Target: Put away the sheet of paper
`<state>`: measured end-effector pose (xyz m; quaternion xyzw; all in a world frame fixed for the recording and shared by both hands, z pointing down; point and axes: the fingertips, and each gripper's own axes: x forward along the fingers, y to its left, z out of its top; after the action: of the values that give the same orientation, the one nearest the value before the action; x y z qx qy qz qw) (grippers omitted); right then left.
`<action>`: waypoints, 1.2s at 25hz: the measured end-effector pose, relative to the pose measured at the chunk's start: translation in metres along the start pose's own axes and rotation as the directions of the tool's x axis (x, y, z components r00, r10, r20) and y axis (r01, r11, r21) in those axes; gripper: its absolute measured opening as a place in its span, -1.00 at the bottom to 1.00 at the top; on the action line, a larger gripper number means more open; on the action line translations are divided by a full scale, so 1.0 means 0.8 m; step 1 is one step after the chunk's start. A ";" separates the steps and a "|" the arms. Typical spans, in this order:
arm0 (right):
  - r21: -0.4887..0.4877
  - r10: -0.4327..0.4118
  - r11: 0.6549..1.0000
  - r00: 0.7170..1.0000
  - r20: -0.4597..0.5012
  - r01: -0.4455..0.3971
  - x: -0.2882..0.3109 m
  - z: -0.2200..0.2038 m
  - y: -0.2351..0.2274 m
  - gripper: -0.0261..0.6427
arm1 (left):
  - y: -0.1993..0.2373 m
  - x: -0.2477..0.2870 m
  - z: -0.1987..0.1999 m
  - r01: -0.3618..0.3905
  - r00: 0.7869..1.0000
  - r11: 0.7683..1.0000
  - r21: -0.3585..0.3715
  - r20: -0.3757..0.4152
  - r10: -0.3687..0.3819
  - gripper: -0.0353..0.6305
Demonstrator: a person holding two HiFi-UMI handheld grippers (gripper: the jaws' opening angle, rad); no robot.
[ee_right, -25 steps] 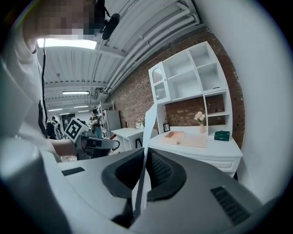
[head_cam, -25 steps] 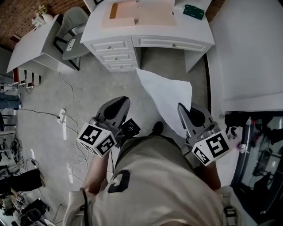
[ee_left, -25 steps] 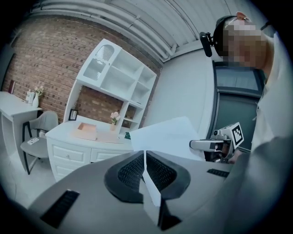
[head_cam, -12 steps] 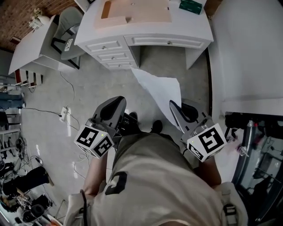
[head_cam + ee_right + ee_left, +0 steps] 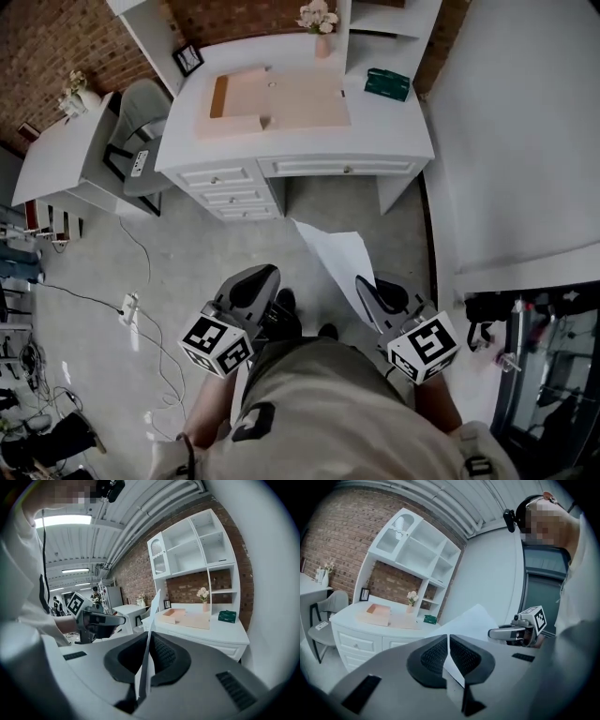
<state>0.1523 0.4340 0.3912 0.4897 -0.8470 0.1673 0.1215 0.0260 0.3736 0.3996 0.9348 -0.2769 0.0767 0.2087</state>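
The white sheet of paper (image 5: 337, 253) hangs in the air in front of the person, over the floor short of the white desk (image 5: 398, 127). My right gripper (image 5: 367, 286) is shut on its near edge; in the right gripper view the sheet (image 5: 151, 620) stands edge-on between the jaws of that gripper (image 5: 149, 644). My left gripper (image 5: 258, 281) is held to the left, apart from the sheet, with its jaws together. In the left gripper view that gripper (image 5: 448, 641) is shut, and the sheet (image 5: 474, 619) and right gripper (image 5: 508, 632) lie beyond it.
The desk carries a shallow wooden tray (image 5: 272, 98), a green box (image 5: 386, 83), a flower vase (image 5: 319, 19) and a picture frame (image 5: 188, 59). A grey chair (image 5: 141, 122) stands left of it. Cables and a power strip (image 5: 129, 302) lie on the floor. A white wall (image 5: 516, 141) runs along the right.
The view has lifted, so the whole desk top and its shelves show. Both grippers sit lower and closer together in the picture. The paper stays in the right gripper and looks smaller.
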 end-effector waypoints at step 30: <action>-0.167 -0.057 0.985 0.997 -0.054 0.047 0.218 0.129 0.039 -0.84 | 0.220 -0.008 0.070 0.084 0.996 0.994 -0.076 0.009 -0.084 -0.81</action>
<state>0.0351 0.2693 0.3559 0.4948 -0.8410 0.1073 0.1909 -0.0741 0.2190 0.4087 0.9373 -0.2407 0.0543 0.2463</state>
